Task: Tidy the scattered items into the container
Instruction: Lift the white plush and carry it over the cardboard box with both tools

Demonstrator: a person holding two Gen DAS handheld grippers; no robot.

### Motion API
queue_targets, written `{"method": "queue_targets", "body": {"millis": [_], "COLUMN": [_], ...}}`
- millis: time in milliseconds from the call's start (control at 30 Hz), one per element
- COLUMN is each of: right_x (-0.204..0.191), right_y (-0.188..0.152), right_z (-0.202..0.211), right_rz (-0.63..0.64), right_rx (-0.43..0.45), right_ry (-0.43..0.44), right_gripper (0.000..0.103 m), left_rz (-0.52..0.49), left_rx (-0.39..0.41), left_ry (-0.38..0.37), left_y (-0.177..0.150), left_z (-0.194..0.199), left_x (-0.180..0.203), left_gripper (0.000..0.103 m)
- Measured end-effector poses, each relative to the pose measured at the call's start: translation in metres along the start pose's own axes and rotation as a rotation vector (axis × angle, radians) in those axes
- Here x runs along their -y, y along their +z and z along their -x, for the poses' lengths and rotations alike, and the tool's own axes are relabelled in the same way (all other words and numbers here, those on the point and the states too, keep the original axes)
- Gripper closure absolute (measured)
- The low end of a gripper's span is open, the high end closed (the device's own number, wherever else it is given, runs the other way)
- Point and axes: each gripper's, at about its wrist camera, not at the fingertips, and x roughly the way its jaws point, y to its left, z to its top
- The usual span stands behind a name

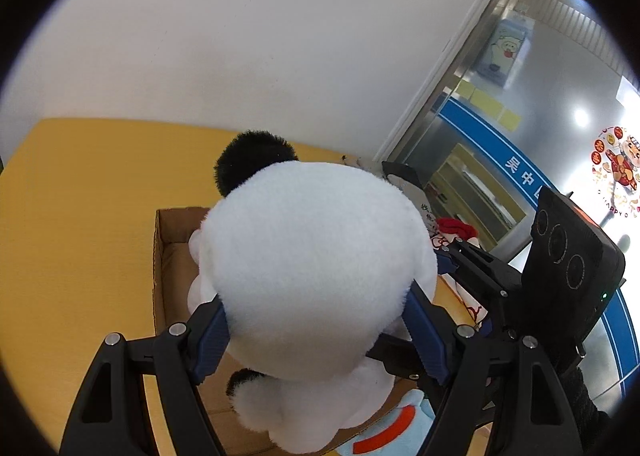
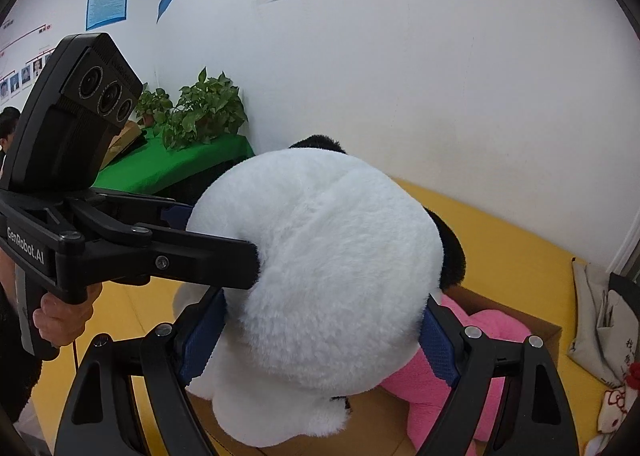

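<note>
Item: large white plush panda with black ears [image 1: 316, 268], fluffy pile, round head uppermost.

Holding: both claws are gripping the head together. The left gripper [image 1: 316, 336] is pressing its blue ribbed pads [image 1: 210, 340] into the fur at 8 and 4 o'clock of the head in its own view; the right gripper [image 2: 324, 336] is doing the same in its view. Jaws standing wide, closed on the toy, neither hand nearer than the other.

Position: the toy is hanging directly above the open brown cardboard box [image 1: 176, 252], which is sitting on the yellow mat [image 1: 72, 216]. Box floor is showing at 9 o'clock of the head from the left wrist.

Axis: long axis is running near vertical, head up, white body and legs [image 2: 280, 412] pointing down toward 6 o'clock into the box; the face is hidden.

Contents already in box: pink plush toy [image 2: 480, 368] at 4 o'clock from the right wrist; pale blue plush with orange stripe [image 1: 384, 428] at 5 o'clock from the left wrist.

Judgement: the coming move is likely a straight lowering, the remaining free floor lying toward the box's left end.
</note>
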Motion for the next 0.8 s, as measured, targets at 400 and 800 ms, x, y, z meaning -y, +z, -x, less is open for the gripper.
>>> {"method": "queue_targets", "body": {"millis": [400,800], "right_x": [-0.009,-0.006], "right_y": [-0.053,-0.087], "right_z": [-0.092,-0.136], "right_rz": [-0.047,-0.056], "right_rx": [-0.176,-0.321], "right_ry": [0.111,0.167], "right_gripper": [0.013,0.013], "left_rz": [0.101,0.187], "left_rx": [-0.113,-0.209], "left_ry": [0.078,0.143], "left_y": [-0.054,-0.086], "left_z": [-0.049,-0.061], "left_x": [-0.056,-0.079], "left_gripper": [0.025,0.025]}}
